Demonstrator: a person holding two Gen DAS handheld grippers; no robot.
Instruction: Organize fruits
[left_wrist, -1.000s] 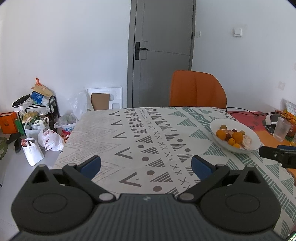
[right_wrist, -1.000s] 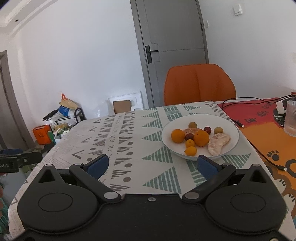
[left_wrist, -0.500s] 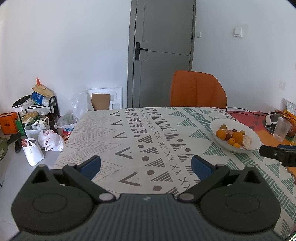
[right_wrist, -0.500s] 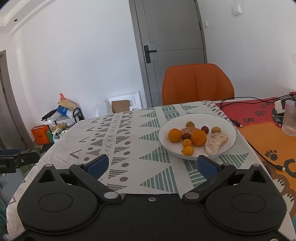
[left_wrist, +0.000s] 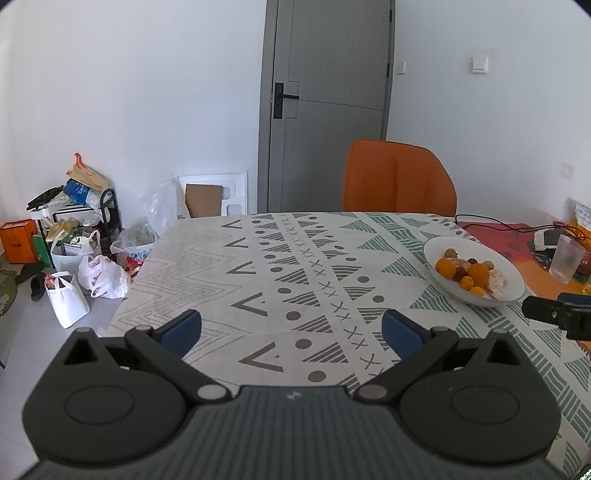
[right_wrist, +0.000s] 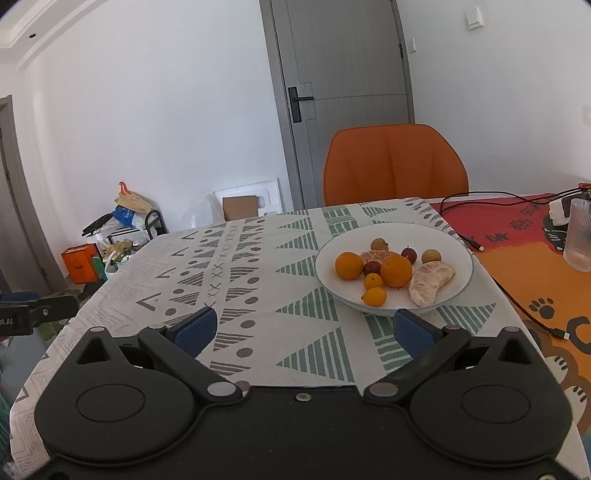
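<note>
A white bowl (right_wrist: 458, 243) of fruit sits on the patterned tablecloth (right_wrist: 258, 266). It holds two oranges (right_wrist: 396, 270), small yellow citrus (right_wrist: 373, 296), peeled segments (right_wrist: 428, 282), dark red plums (right_wrist: 408, 253) and greenish fruits (right_wrist: 431, 255). My right gripper (right_wrist: 304, 332) is open and empty, just short of the bowl's near rim. My left gripper (left_wrist: 291, 334) is open and empty over the table's near left part; the bowl (left_wrist: 515, 291) lies far to its right.
An orange chair (right_wrist: 395, 162) stands behind the table. A ribbed glass (right_wrist: 580, 234), a black cable (right_wrist: 517, 299) and a white charger lie on the orange mat (right_wrist: 517, 266) at right. Bags and boxes (left_wrist: 74, 251) clutter the floor at left.
My right gripper has drawn slightly back and to the right, so the bowl sits a little further left in its view. The left gripper has barely moved. Both stay open.
</note>
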